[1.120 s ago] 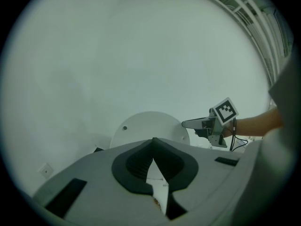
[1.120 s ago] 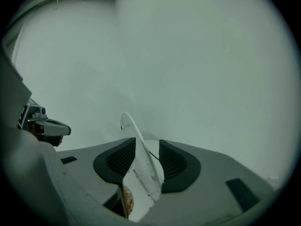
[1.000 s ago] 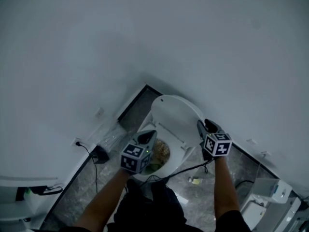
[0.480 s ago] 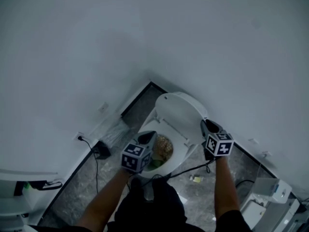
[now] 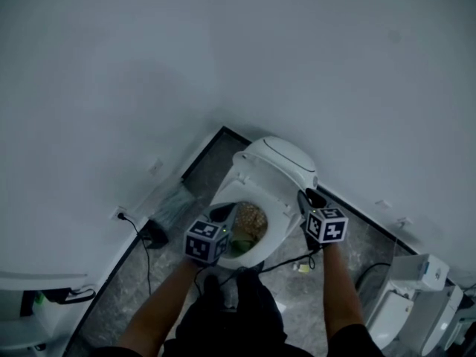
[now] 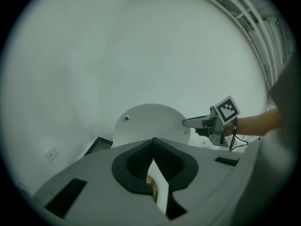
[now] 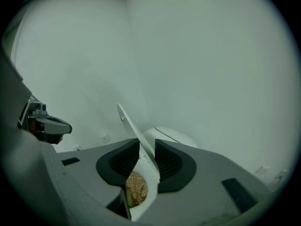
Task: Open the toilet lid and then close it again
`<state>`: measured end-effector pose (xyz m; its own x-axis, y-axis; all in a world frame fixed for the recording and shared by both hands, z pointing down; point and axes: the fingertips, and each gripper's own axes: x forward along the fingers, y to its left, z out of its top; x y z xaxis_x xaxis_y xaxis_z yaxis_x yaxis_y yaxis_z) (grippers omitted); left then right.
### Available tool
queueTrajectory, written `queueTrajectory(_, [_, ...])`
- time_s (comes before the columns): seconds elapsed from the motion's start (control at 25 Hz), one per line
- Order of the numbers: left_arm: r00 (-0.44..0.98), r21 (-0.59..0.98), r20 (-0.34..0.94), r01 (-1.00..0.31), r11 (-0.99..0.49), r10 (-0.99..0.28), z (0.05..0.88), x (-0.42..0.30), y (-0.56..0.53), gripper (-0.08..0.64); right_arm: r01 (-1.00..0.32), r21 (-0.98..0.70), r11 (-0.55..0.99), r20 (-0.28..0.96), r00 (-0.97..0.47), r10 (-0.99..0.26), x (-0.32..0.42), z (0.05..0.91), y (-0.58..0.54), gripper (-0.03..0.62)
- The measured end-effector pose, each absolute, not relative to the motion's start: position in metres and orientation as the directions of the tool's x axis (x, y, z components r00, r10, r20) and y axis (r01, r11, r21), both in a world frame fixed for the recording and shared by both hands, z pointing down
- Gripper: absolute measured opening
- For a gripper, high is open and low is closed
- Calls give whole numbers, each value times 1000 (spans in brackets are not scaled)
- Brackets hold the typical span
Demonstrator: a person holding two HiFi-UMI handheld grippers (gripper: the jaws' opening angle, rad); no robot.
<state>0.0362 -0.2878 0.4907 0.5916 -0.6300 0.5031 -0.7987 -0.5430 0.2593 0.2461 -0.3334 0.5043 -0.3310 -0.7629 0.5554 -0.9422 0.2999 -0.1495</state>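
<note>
A white toilet stands in the corner, with brownish and green matter in its bowl. Its lid stands half raised, seen edge-on in the right gripper view. My right gripper sits at the lid's right edge with the edge between its jaws. The pads lie against the lid while the jaws are opening slightly. My left gripper is shut with nothing held and hovers over the bowl's left front. Its jaws point at the lid's inner face.
A wall socket with a black plug and adapter is low on the left wall. A cable trails over the dark tiled floor. White fixtures stand at the right. The tank top lies behind the lid.
The lid has tipped forward from leaning back against the wall to half raised. My right gripper came down and forward with it, its jaws narrower. My left gripper dropped slightly.
</note>
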Motion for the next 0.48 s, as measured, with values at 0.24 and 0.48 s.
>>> queueTrajectory(0.24, [616,271,508,-778,-567,-602,498,23,-270,9,-947,-108,303,568,-309,-762,220,510,-298,119])
queueTrajectory(0.48, [640,271,507,-754,-598,-578,500,23,-254,9,-943,-90,321,580,-311,-752,198,521,-263,126])
